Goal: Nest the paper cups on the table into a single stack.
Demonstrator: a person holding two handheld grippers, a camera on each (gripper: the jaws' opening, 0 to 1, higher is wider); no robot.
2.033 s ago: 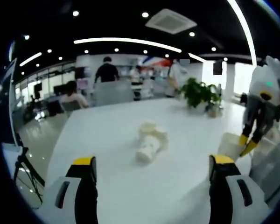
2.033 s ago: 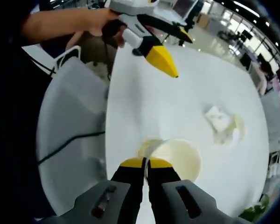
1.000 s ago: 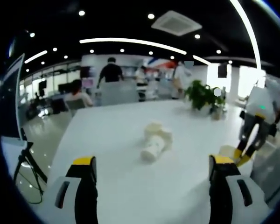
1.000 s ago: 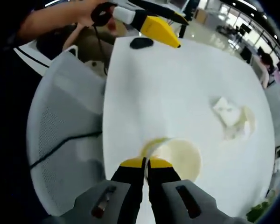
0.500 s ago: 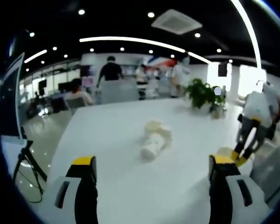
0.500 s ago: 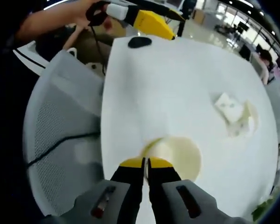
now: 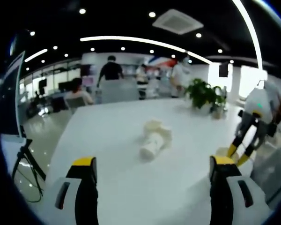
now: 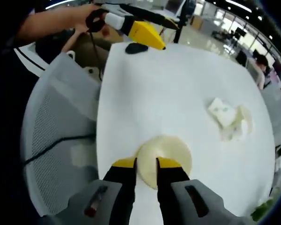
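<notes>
Several white paper cups (image 7: pixel 154 138) lie in a loose heap at the middle of the white table (image 7: pixel 112 136); the heap (image 8: pixel 229 117) sits to the right in the right gripper view. A single cup (image 8: pixel 165 154) stands mouth-up near the table's edge. My right gripper (image 8: pixel 146 163) is open, its yellow jaws standing either side of that cup's near rim. From the left gripper view, the right gripper (image 7: pixel 239 152) hangs over this cup (image 7: pixel 223 152). My left gripper (image 7: pixel 153 161) is wide open above the table, holding nothing, and comes in at the top as the left gripper (image 8: pixel 147 33).
A white mesh chair (image 8: pixel 56 122) stands at the table's edge beside the single cup. A small black object (image 8: pixel 133 47) lies on the table near the left gripper. A potted plant (image 7: pixel 201 93) stands at the far end. People sit and stand behind.
My right gripper's jaws, which were pinched on the single cup's rim, have parted. The left gripper stays open.
</notes>
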